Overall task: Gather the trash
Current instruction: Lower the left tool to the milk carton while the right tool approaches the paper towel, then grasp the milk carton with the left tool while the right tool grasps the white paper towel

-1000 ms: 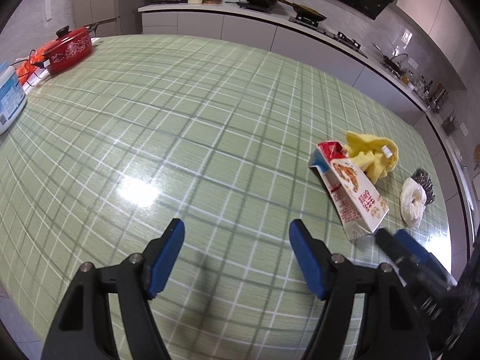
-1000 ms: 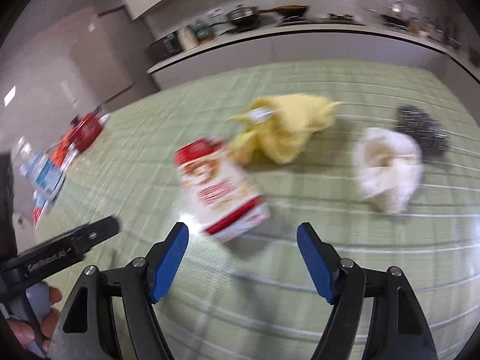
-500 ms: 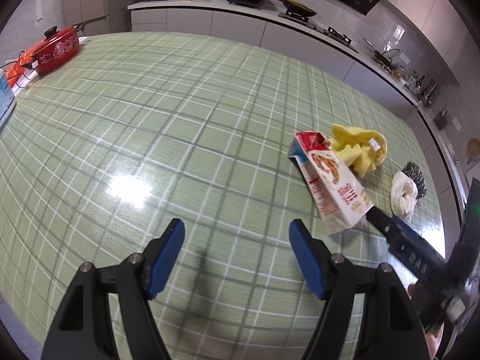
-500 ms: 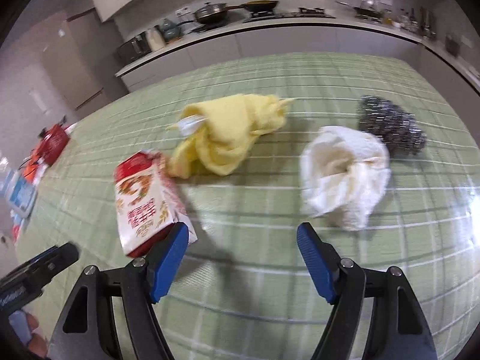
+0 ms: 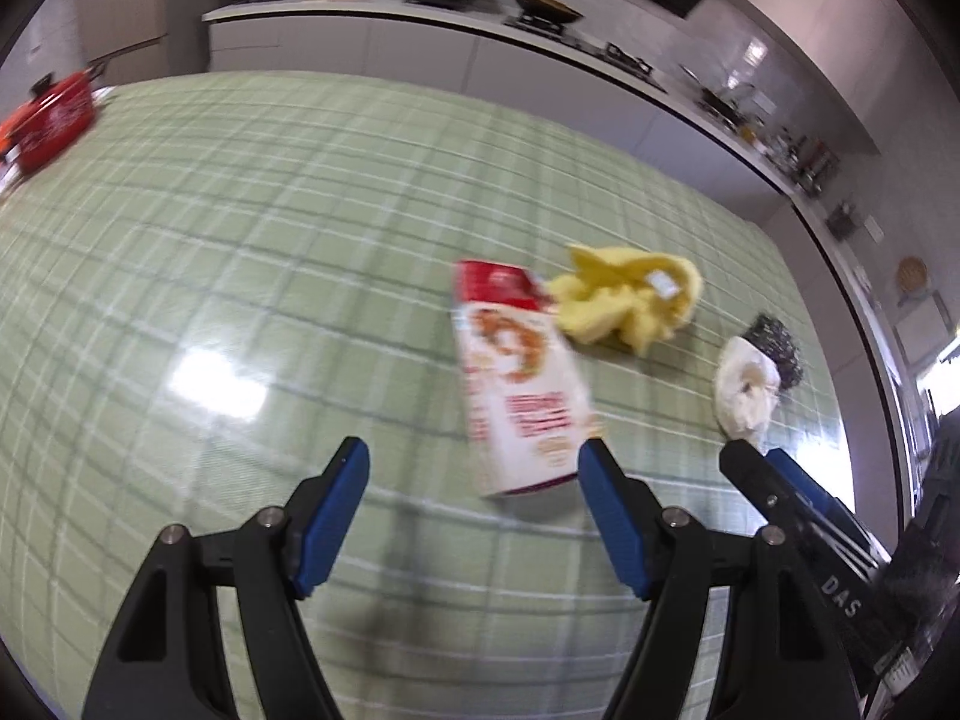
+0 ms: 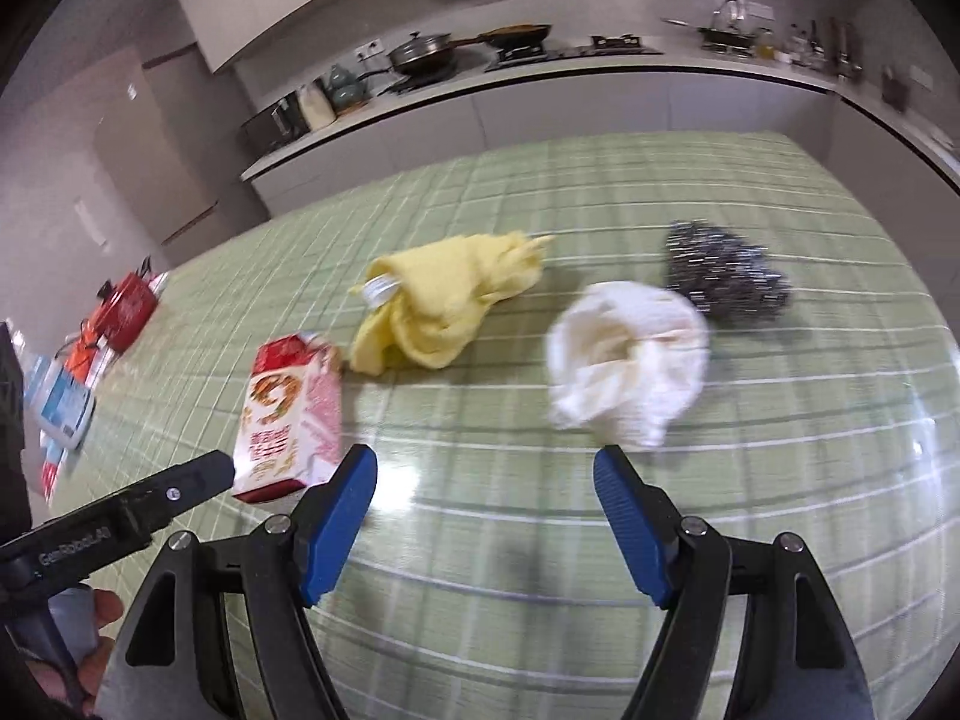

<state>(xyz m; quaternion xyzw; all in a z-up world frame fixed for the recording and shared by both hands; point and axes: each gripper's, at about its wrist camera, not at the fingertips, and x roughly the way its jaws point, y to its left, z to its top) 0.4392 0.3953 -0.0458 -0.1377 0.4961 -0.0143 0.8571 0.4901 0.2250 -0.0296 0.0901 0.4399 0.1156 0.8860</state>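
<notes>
Both tools, left tool (image 5: 474, 468) and right tool (image 6: 485, 474), hang released, grasping nothing; carton (image 5: 519, 381) now sits nearer frame centre than before.

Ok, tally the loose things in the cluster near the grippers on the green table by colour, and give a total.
Red and white: 1, the carton
Yellow: 1, the cloth
White: 1, the crumpled paper
Silver-grey: 1, the scouring pad
Total: 4

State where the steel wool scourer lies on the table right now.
In the right wrist view the steel wool scourer lies on the green checked table, right of centre, just behind and touching the crumpled white tissue, with the yellow cloth further left.
</notes>
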